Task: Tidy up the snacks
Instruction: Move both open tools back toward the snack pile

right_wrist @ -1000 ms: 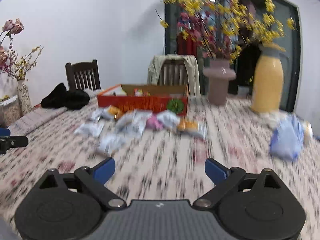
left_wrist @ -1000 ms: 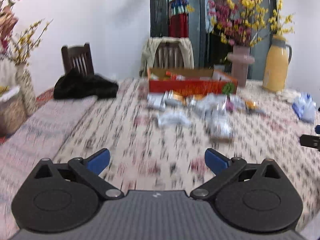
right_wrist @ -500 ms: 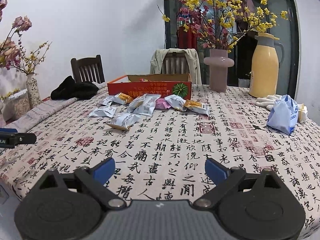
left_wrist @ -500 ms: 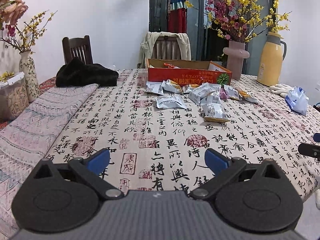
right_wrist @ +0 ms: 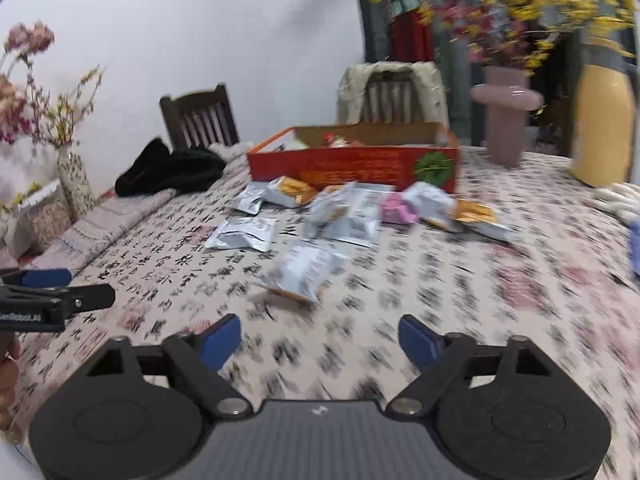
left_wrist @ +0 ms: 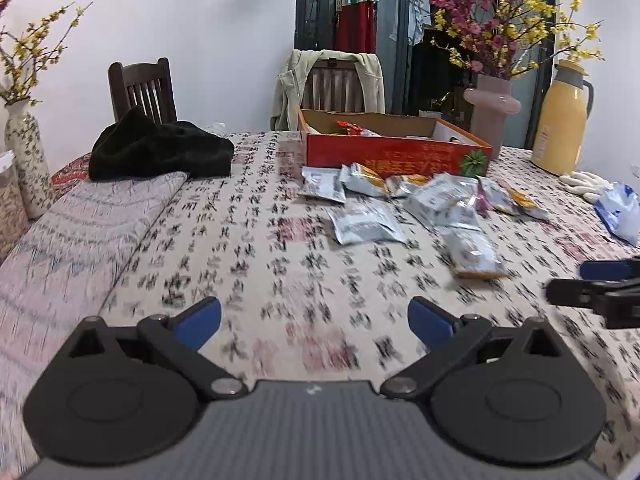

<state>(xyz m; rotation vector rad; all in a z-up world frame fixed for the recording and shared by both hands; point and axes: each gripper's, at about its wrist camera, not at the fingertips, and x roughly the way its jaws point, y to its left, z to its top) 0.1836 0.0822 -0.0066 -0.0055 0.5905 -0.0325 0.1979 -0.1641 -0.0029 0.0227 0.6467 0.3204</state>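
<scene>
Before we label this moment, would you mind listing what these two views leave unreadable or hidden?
- Red box contents: near wall hides most, both views.
- Snack packets print: motion blur, right wrist view.
- Blue bag: cut by the left wrist view's right edge.
- Right hand-held gripper from the left wrist view: edge crops it.

Left claw (left_wrist: 314, 320): jaws spread wide, nothing between the blue pads, held low and level, pointing forward.
Left claw, seen from the right wrist view (right_wrist: 56, 294): it enters at the left edge, side-on, pointing inward.
Right claw (right_wrist: 320, 336): jaws spread wide, blue pads apart with nothing between them, held low, tilted slightly.
Right claw, seen from the left wrist view (left_wrist: 600, 288): it enters at the right edge, pointing inward.
</scene>
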